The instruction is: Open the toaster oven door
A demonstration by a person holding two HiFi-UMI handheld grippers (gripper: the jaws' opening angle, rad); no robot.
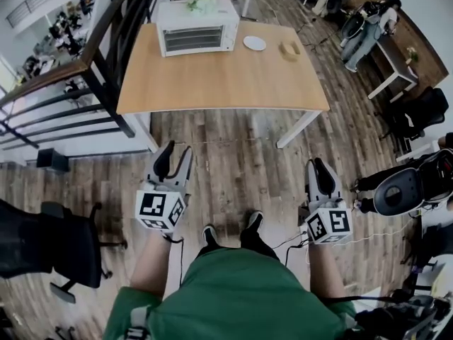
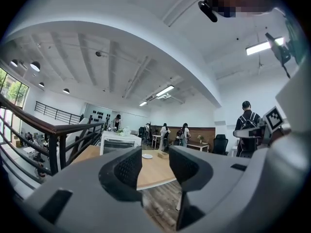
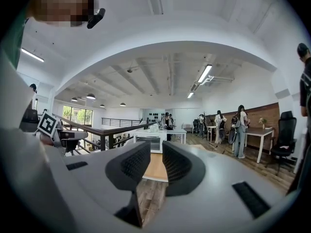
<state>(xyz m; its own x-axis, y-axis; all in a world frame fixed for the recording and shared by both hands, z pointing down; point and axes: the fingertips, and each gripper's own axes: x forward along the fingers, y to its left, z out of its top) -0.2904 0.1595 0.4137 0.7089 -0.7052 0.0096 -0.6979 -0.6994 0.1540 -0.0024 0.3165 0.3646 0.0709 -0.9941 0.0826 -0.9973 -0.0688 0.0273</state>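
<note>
Head view: left claw (image 1: 178, 153) and right claw (image 1: 319, 167) hang with jaws apart, empty, well short of the oven (image 1: 196, 27); it sits on the tabletop (image 1: 226, 80), far-left end, door shut, facing them, long side crosswise, more nearly ahead of the left claw

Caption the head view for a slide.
Person stands short of the wooden table, left gripper and right gripper open and empty, toaster oven at its far side, door shut.
</note>
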